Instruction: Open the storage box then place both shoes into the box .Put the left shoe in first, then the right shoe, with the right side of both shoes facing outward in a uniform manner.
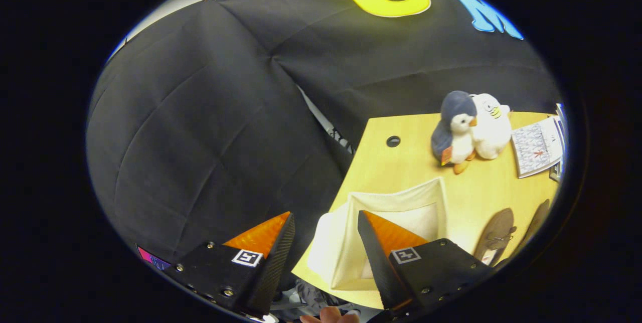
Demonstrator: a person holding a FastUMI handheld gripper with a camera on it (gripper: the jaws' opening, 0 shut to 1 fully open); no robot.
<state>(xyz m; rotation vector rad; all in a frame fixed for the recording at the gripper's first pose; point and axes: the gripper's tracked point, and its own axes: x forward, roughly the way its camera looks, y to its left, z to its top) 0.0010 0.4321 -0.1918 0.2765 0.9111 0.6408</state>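
A cream fabric storage box (386,212) stands open near the left edge of a light wooden table (476,187), its hollow inside showing. My gripper (325,222) hovers high above that table edge, open, with nothing between its fingers; the box lies under and just beyond the right finger (373,243). Two brown shoes lie soles-up or on their sides to the right of the box: one shoe (496,235) close to the right finger, the other shoe (535,220) beyond it at the table's edge.
Two plush penguins (469,132), one grey-blue and one white, stand at the back of the table. A printed booklet (536,147) lies to their right. A round cable hole (393,141) sits behind the box. A hand (331,315) shows below the fingers.
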